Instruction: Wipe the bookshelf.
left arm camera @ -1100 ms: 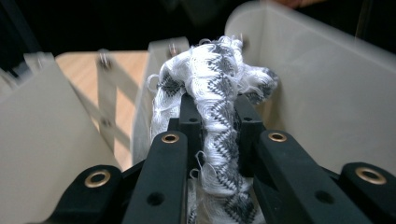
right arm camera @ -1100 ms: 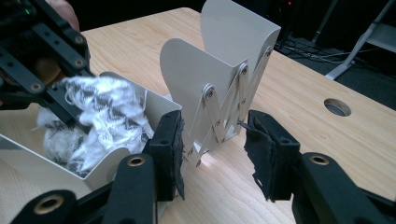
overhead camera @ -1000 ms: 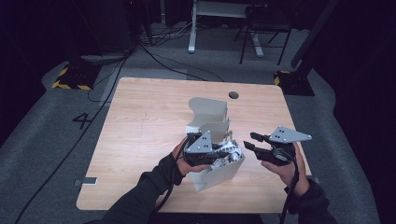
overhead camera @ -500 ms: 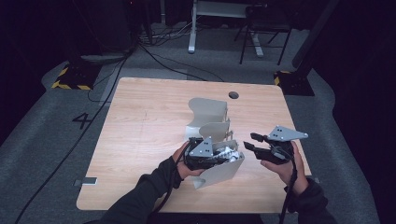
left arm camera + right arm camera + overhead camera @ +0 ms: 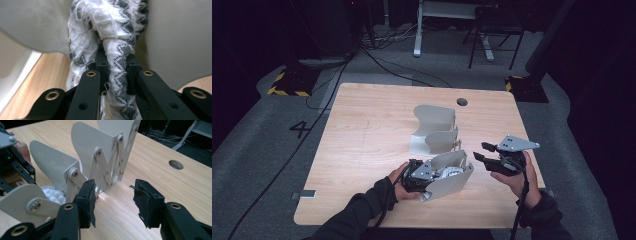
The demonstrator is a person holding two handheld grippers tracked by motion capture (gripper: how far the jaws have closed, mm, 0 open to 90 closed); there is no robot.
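i am clamping the sock in my left gripper, seating it between the rack dividers; my right gripper, jaws just opening, is holding nothing.

Patterned cloth cut off at top and bottom edges, folding rack blurred close beside it

The high view looked forward and down on the whole surface from above the person's side. The left tool's camera sat close, facing along its jaws into the cloth. The right tool's camera looked low across the surface at the rack, which the high view shared.
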